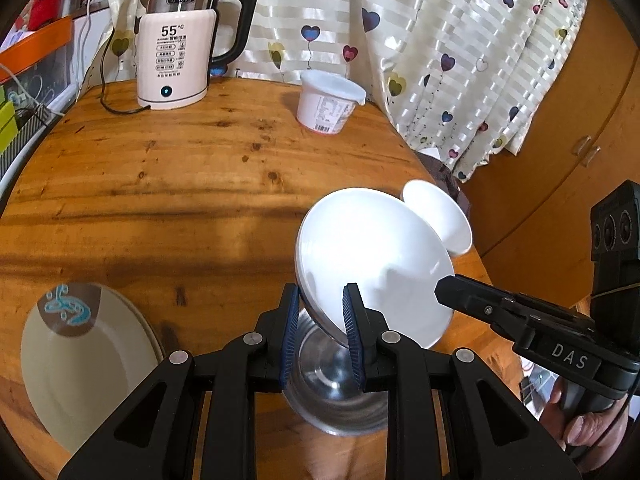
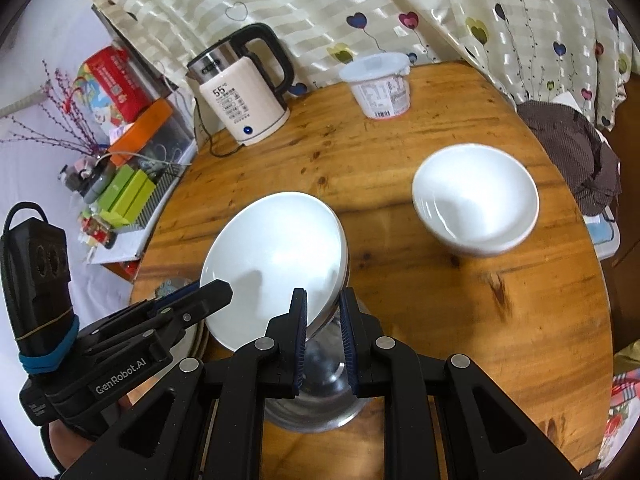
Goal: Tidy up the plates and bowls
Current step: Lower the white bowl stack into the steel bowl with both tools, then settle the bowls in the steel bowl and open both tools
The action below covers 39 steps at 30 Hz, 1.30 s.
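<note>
A white bowl (image 1: 372, 252) (image 2: 276, 256) hangs tilted above the round wooden table (image 1: 160, 184), held from two sides. My left gripper (image 1: 322, 320) is shut on its near rim, and its tip (image 2: 224, 292) shows on the bowl's left edge in the right wrist view. My right gripper (image 2: 323, 328) is shut on the opposite rim, reaching in from the right (image 1: 440, 290). A steel bowl (image 1: 336, 392) (image 2: 320, 396) lies just below the fingers. A second white bowl (image 2: 476, 200) (image 1: 440, 216) stands on the table further right. A cream plate (image 1: 80, 360) with a brown and blue motif lies at the left.
An electric kettle (image 1: 176, 48) with its cord and a white plastic tub (image 1: 328, 104) stand at the table's far edge against a heart-patterned curtain (image 1: 440, 60). A brown cloth (image 2: 572, 152) lies beyond the right edge. Cluttered boxes (image 2: 128, 184) sit left of the table.
</note>
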Tool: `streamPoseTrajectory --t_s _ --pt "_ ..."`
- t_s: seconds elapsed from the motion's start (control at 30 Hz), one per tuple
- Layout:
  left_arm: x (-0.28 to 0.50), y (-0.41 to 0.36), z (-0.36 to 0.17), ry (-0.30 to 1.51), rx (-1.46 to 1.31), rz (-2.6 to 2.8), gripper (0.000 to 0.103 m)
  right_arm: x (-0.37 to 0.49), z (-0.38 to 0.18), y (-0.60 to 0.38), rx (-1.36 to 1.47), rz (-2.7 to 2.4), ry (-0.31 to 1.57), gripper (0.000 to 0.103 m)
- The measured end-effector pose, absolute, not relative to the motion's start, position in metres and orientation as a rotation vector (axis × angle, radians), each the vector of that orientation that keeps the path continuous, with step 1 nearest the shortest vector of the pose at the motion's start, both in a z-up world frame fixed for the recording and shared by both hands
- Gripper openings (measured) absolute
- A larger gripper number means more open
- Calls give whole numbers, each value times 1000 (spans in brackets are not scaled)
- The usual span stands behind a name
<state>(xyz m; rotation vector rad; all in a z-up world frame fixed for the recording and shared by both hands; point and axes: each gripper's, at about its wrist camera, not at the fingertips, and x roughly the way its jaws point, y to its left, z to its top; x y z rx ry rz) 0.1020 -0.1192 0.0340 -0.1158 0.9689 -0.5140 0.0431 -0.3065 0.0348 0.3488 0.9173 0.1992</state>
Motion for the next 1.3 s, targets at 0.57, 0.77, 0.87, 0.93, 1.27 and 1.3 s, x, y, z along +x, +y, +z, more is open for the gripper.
streamPoseTrajectory --t_s 0.57,0.77,0.87,0.93,1.27,1.3 --pt "79 -115 14 1026 -110 -508 24 22 14 -301 345 199 979 17" --pt "75 -116 8 1046 -104 -509 24 21 7 -301 349 196 1001 17" --pt "74 -116 5 1056 -102 -507 24 21 3 -302 348 198 1012 16" --pt "74 -116 3 1063 -103 -506 24 21 2 -301 347 199 1017 16" --pt "73 -118 -4 1087 -98 -510 24 20 -4 -302 347 198 1033 17" --pt "73 -119 -3 1087 -98 -512 24 20 -4 -302 347 197 1034 18"
